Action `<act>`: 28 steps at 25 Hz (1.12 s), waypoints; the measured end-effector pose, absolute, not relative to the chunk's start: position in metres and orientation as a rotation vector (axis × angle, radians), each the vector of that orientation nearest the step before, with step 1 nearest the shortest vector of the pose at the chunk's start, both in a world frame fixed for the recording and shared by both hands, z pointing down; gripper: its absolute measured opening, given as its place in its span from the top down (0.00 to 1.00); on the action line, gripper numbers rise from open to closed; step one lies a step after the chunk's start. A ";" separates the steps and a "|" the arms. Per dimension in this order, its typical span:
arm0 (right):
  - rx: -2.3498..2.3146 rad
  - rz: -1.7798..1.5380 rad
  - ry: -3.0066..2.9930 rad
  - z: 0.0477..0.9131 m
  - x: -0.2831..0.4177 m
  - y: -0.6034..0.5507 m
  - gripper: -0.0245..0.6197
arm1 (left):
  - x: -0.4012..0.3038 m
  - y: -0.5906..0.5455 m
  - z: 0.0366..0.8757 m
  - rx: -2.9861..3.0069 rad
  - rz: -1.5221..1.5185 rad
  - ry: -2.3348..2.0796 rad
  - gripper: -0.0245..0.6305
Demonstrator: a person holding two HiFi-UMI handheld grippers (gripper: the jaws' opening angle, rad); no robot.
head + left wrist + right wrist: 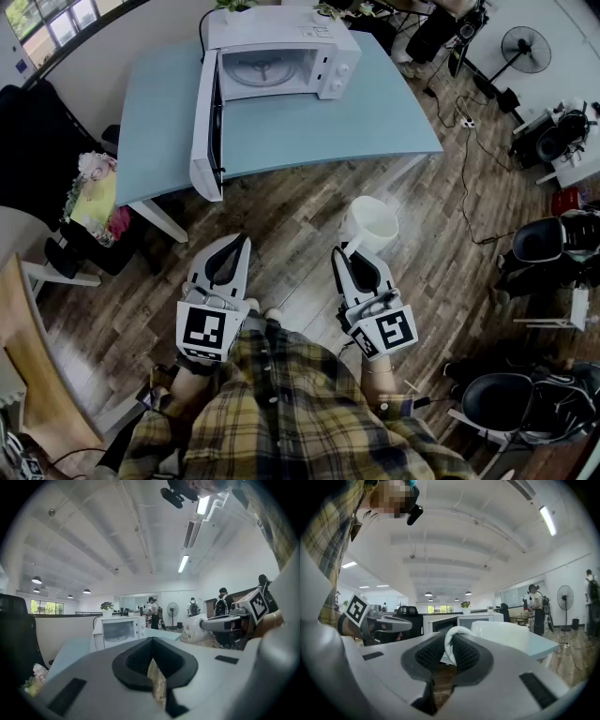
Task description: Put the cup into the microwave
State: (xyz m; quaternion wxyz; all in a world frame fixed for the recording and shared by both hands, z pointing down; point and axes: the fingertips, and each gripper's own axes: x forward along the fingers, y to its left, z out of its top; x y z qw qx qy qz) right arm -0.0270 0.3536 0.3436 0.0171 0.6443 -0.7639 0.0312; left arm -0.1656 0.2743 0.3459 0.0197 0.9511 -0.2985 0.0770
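A white microwave [281,56] stands at the back of a light blue table [309,131], its door [208,131] swung wide open to the left and the turntable visible inside. My right gripper [347,251] is shut on the handle of a white cup [373,225], held in the air over the wooden floor, short of the table's front edge. In the right gripper view the handle [452,637] is pinched between the ribbed pads, with the cup's body [501,632] beyond. My left gripper [244,242] hangs beside it, shut and empty. The left gripper view shows the microwave [119,631] ahead.
Black office chairs [539,239] and a lower one [506,403] stand at the right. A floor fan [525,47] and cables lie behind the table. A black chair with a colourful cushion [94,197] and a wooden desk [28,356] are at the left. People stand far off.
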 end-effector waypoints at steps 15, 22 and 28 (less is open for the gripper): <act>2.061 0.158 -2.402 0.349 -0.007 0.379 0.87 | -0.143 0.292 0.347 2.968 0.250 -0.888 0.97; 2.094 0.192 -2.379 0.359 0.017 0.344 0.87 | -0.123 0.262 0.353 2.971 0.257 -0.859 0.97; 2.068 0.173 -2.382 0.355 0.031 0.284 0.87 | -0.096 0.205 0.351 2.981 0.208 -0.837 0.97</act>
